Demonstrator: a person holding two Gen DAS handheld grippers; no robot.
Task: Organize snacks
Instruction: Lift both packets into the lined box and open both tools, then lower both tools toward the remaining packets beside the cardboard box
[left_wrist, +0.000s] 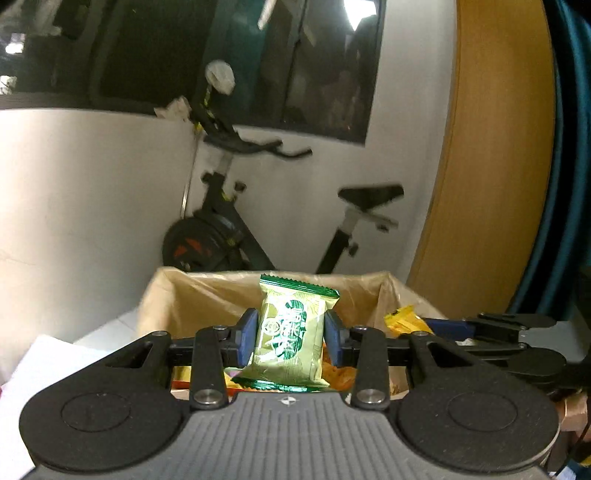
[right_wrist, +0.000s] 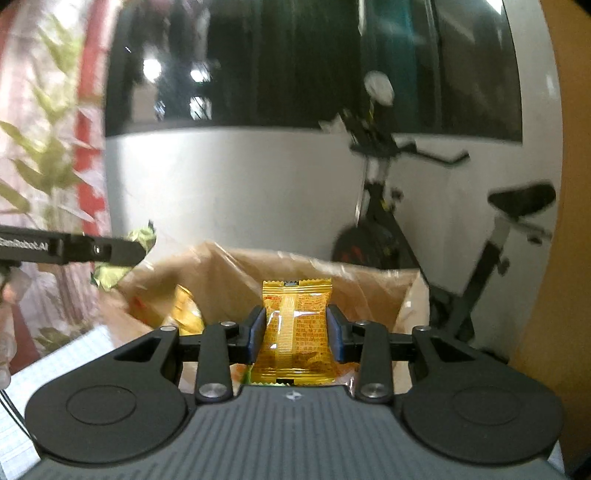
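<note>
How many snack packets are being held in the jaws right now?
2: the green packet in the left gripper, the yellow packet in the right gripper, both above the lined box. More packets lie inside, partly hidden.

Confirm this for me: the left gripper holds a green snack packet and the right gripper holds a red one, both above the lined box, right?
Not quite. The right gripper holds a yellow packet, as the right wrist view shows. The left gripper does hold the green packet, above the lined box.

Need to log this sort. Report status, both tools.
Left tool shut on green packet. Right tool shut on yellow packet. Both above the lined box. Nothing in the way.
</note>
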